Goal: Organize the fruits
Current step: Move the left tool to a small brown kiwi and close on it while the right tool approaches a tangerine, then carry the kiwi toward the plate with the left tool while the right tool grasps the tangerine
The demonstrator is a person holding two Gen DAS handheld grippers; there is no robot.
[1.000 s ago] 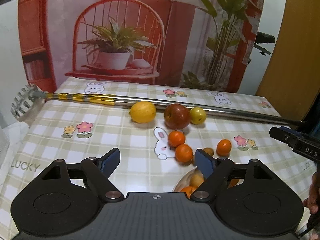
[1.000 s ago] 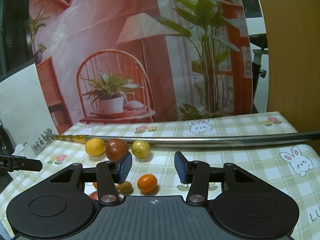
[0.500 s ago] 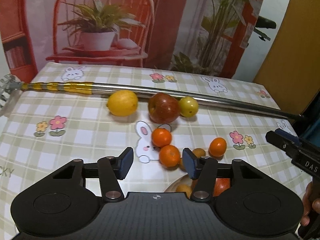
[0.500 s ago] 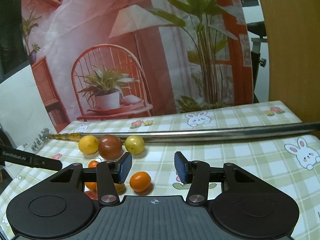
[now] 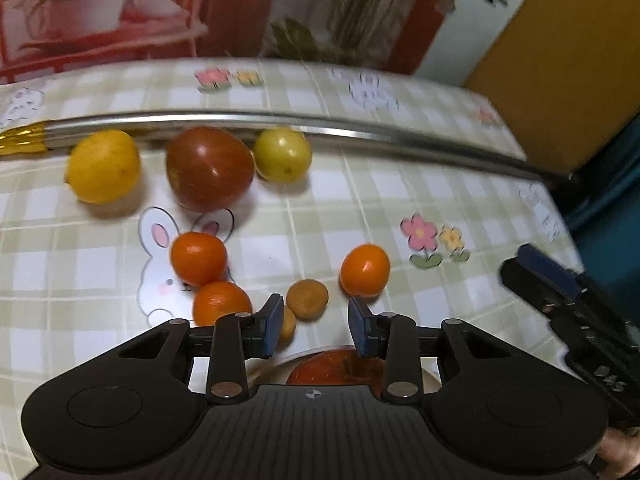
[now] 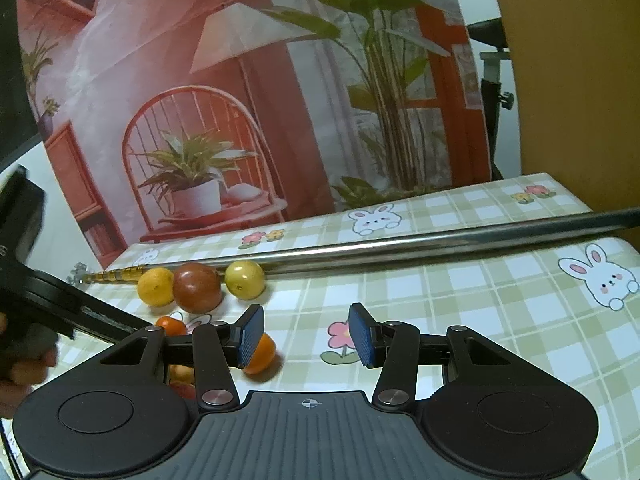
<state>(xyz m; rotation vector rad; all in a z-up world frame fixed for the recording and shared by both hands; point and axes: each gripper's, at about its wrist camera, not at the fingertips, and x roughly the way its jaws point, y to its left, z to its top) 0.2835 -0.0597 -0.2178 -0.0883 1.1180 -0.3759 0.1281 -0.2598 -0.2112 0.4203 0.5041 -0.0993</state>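
The left gripper hangs with its jaws spread and nothing between them, low over the near edge of the checked tablecloth, aimed at the small brown-orange fruit that lies just beyond the fingertips. Directly under it a plate shows its rim, with a red apple on it. To do this pick well, the fingers should straddle the small fruit squarely and close gently. It is round and sits close to an orange mandarin at its left, so a crooked approach may roll either one.

The right gripper is likewise spread and empty, waiting above the cloth near another mandarin. A lemon, a dark red tomato and a yellow-green fruit rest in a row against the steel pole toward the far edge.

Compared with a second ago, the left gripper has moved forward and lower, its jaws have narrowed, and the view is now blurred by motion.
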